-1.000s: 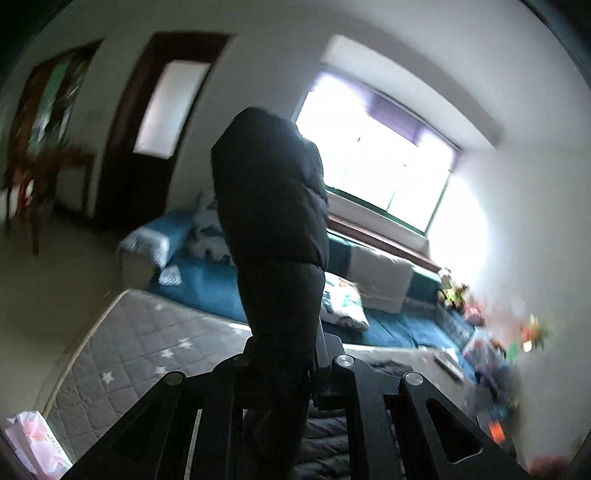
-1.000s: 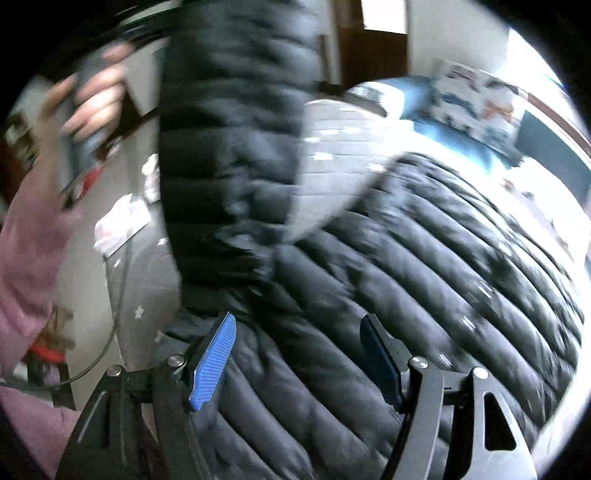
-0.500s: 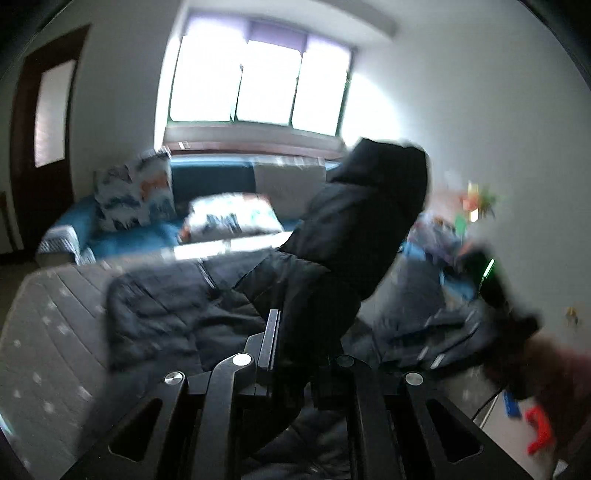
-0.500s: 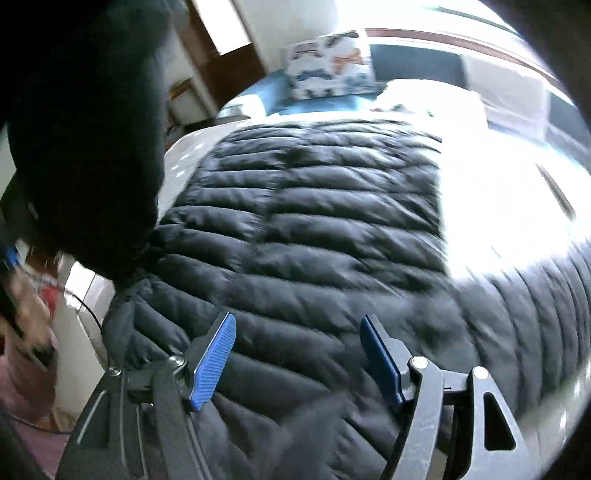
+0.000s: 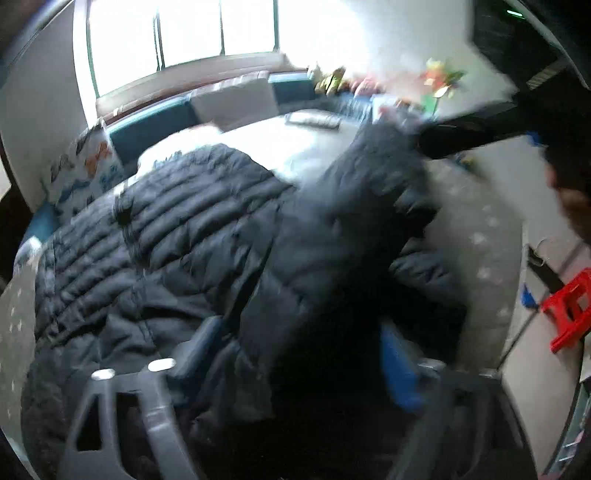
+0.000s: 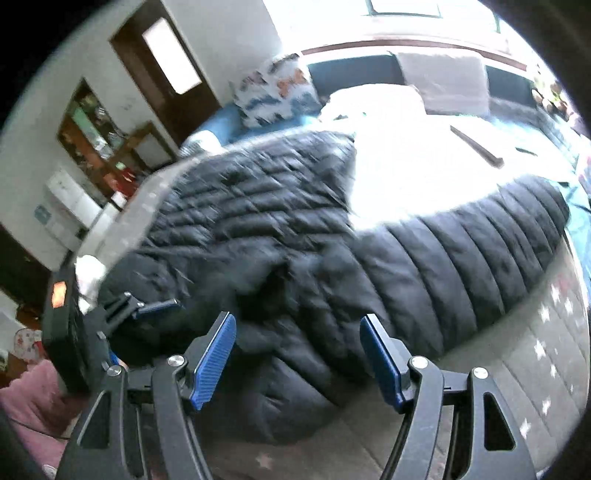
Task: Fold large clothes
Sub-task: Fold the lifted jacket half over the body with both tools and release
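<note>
A grey star-print mattress [image 6: 546, 354] carries a black quilted down jacket [image 6: 424, 266], spread across it with one sleeve folded over. The left hand-held gripper [image 5: 299, 354] has just been opening; the sleeve lies loose between its jaws. The right hand-held gripper [image 6: 297, 354] hovers wide open, holding nothing.

You've got a bright window [image 5: 184, 33] behind a blue sofa [image 6: 354, 72] with a printed pillow [image 6: 277, 92], a grey starred mattress [image 6: 546, 354], white walls, a dark door [image 6: 166, 62], and a red stool [image 5: 569, 314].
</note>
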Available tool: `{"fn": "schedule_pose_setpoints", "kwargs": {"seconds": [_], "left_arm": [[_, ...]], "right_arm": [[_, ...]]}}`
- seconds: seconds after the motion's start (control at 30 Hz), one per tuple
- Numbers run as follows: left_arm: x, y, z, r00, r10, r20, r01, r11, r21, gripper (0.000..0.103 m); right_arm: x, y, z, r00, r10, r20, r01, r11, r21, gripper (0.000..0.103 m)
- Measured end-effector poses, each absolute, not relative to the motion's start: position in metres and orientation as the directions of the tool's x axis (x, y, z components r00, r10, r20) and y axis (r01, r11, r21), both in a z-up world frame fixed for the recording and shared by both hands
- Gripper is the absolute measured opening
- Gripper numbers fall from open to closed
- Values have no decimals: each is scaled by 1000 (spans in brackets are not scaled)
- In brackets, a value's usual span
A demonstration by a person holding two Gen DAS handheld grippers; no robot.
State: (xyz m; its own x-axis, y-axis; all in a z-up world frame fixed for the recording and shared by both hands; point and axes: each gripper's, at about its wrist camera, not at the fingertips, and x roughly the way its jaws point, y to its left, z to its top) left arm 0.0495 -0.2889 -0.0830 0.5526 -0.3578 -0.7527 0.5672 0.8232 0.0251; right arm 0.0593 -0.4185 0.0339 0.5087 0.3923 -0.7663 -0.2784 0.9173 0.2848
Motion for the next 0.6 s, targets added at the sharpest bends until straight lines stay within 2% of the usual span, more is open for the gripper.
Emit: {"fn": "schedule_pose_setpoints", "kwargs": {"seconds": [0.1, 0.23, 0.33, 0.47, 0.57, 0.6], "left_arm": [[37, -286, -61, 599, -370, -710, 577, 814, 62, 93], [47, -236, -32, 596, -397, -698, 537, 843, -21, 93], [63, -167, -10, 611, -363, -704, 433, 897, -87, 93], [89, -89, -15, 638, -276, -719, 283, 952, -115, 91], [111, -45, -38, 582, -270, -767, 220, 960, -171, 83], [114, -31, -42, 557, -278, -783, 210, 959, -191, 78]], "right_arm": [[61, -391, 53, 514, 462, -722, -362, 880, 306, 76], [65, -347, 53, 472, 514, -716, -473, 833, 286, 76], [69, -324, 42, 433, 516, -739, -518, 813, 264, 76], [81, -303, 13, 384, 477, -791, -525, 818, 238, 76], [88, -303, -9, 365, 425, -828, -504, 838, 207, 76], [89, -306, -16, 358, 411, -839, -491, 847, 205, 76]]}}
